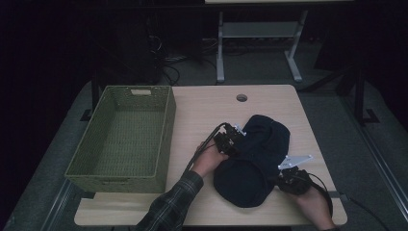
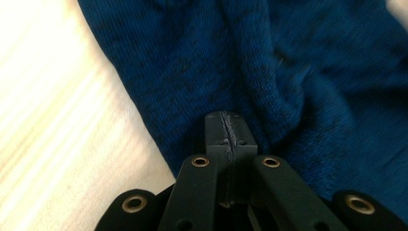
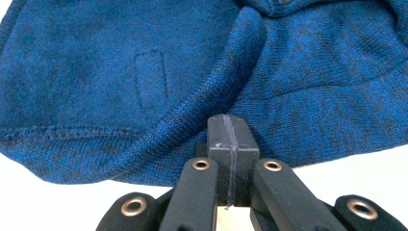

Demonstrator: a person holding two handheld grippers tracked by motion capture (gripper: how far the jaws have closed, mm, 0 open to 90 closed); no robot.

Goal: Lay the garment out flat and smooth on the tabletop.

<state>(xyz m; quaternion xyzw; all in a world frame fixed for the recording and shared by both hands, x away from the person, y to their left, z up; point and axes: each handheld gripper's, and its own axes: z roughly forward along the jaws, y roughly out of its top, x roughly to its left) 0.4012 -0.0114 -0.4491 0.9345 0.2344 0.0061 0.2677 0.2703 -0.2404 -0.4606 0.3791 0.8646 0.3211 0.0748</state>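
- A dark blue knitted piece of clothing (image 1: 257,159) lies in a soft heap on the right half of the pale wooden table (image 1: 202,115).
- The left gripper (image 1: 236,142) sits at the left edge of the heap, with the person's left hand (image 1: 208,161) behind it.
- The right gripper (image 1: 283,179) sits at the heap's lower right edge, near the front of the table.
- In the left gripper view the two black jaws are pressed flat together, with only a thin line between them and nothing inside. Their tip is right at the blue cloth (image 2: 288,72).
- In the right gripper view the jaws are also pressed together with nothing between them, and their tip is at the edge of the cloth (image 3: 120,72).
- The right gripper view shows things the high view cannot: a stitched hem along the edge, a small sewn rectangle (image 3: 152,78), and a thick fold running across.
- The left gripper view shows the fuzzy knit up close, with deep folds and bright table wood beside it.
- A green woven basket (image 1: 163,139), long with straight sides, stands on the left of the table. It has nothing in it.
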